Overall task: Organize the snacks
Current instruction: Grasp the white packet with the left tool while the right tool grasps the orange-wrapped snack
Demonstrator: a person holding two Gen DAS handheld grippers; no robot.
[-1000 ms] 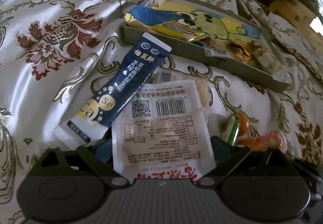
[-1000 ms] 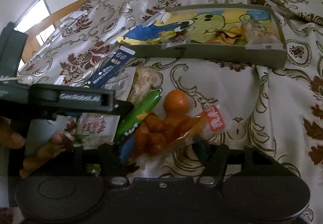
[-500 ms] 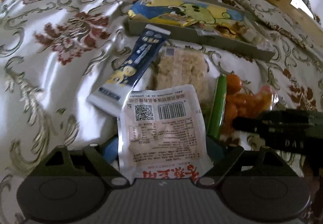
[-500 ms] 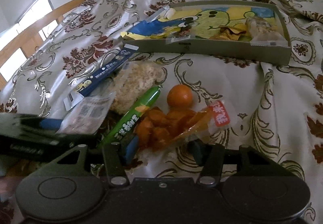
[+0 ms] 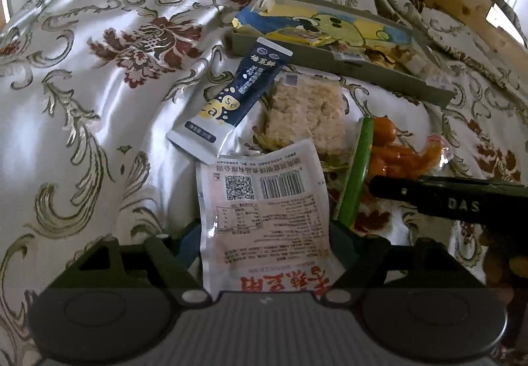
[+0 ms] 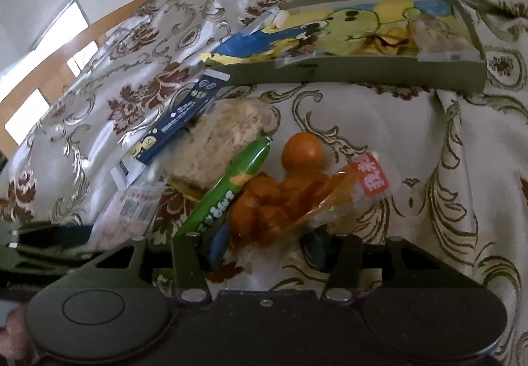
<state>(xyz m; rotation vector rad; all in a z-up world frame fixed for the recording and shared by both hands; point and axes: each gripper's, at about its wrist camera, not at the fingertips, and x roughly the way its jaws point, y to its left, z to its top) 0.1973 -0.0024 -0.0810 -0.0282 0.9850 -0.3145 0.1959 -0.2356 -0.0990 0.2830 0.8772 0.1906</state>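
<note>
Snacks everywhere on this floral bedspread [image 5: 99, 95], so let's take it from the left tongs [image 5: 264, 247]. They are clamped on the white packet [image 5: 264, 211], barcode side up, its red-lettered bottom edge tucked right between the fingers [image 5: 184, 244]. The packet sticks forward from the grip, its far edge lying over the near corner of the rice-crisp bar [image 5: 307, 112].

Just left of that bar lies the navy stick sachet [image 5: 237, 95], slanting up toward the green tray [image 5: 363, 67], its top end touching or overlapping the tray's near wall. Right of the white packet runs the green sausage stick [image 5: 354, 174], and beyond that the orange snack bag [image 5: 396, 154].

Over to the right tongs [image 6: 264, 250]. The fingers stand on either side of the orange snack bag [image 6: 280, 204], whose clear near end sits between them; whether they are actually pinching it I cannot tell. The green sausage stick [image 6: 227, 187] slants from the left finger [image 6: 188, 253] up and away, touching the bag's left side. One round orange piece [image 6: 303, 153] sits at the bag's far end, with the red label [image 6: 371, 178] off to the right.

Farther back, the tray [image 6: 363, 72] with its cartoon-printed floor holds a few wrappers, well apart from both pairs of tongs. The dark body of the right tool [image 5: 448, 197] crosses the left camera's view, just beside the orange bag.
</note>
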